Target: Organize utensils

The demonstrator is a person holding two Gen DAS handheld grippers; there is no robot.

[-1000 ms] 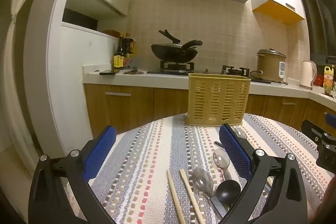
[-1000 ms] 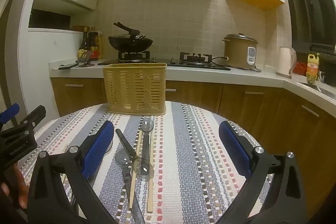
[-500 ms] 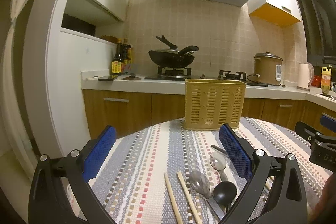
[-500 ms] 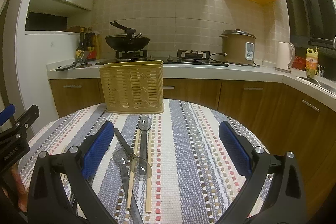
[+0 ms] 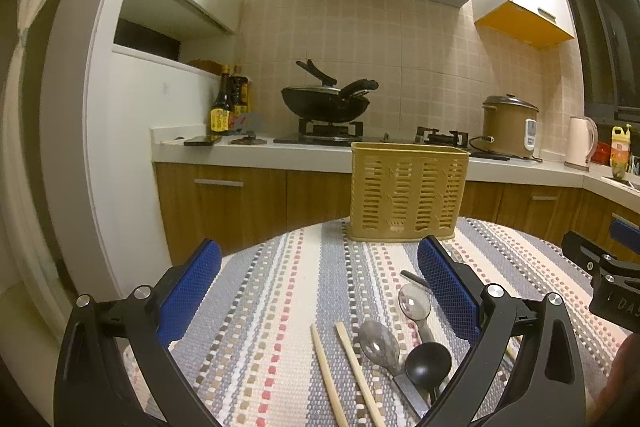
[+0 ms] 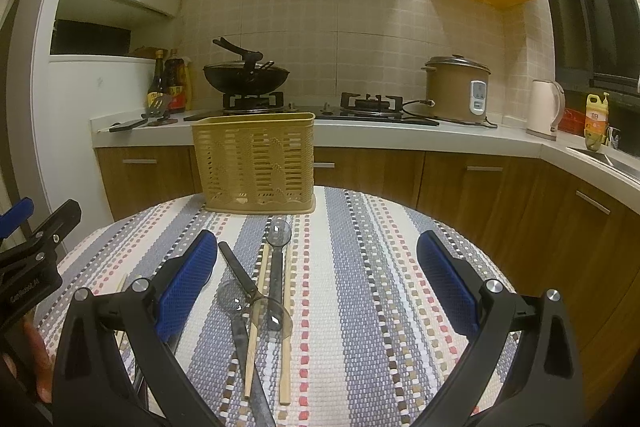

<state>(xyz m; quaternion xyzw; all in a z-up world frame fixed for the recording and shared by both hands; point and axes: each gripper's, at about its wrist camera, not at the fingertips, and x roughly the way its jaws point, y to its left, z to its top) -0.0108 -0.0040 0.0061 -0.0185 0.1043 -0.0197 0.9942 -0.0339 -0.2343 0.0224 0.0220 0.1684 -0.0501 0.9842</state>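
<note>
A tan slotted utensil basket (image 5: 407,190) stands upright at the far side of the round striped table (image 5: 280,291); it also shows in the right wrist view (image 6: 256,163). Wooden chopsticks (image 5: 344,367), metal spoons (image 5: 414,302) and a black spoon (image 5: 428,363) lie loose on the cloth. In the right wrist view, chopsticks (image 6: 286,315), spoons (image 6: 278,233) and a dark-handled utensil (image 6: 236,267) lie between the fingers. My left gripper (image 5: 318,291) is open and empty above the table. My right gripper (image 6: 318,287) is open and empty.
A kitchen counter (image 6: 400,139) runs behind the table with a wok (image 6: 246,75) on the stove, a rice cooker (image 6: 456,89), a kettle (image 6: 546,109) and sauce bottles (image 5: 228,107). Wooden cabinets (image 6: 500,187) stand below and to the right.
Both grippers have tilted up or drawn back slightly, so the basket and utensils sit lower in each view. Both stay open and empty.
</note>
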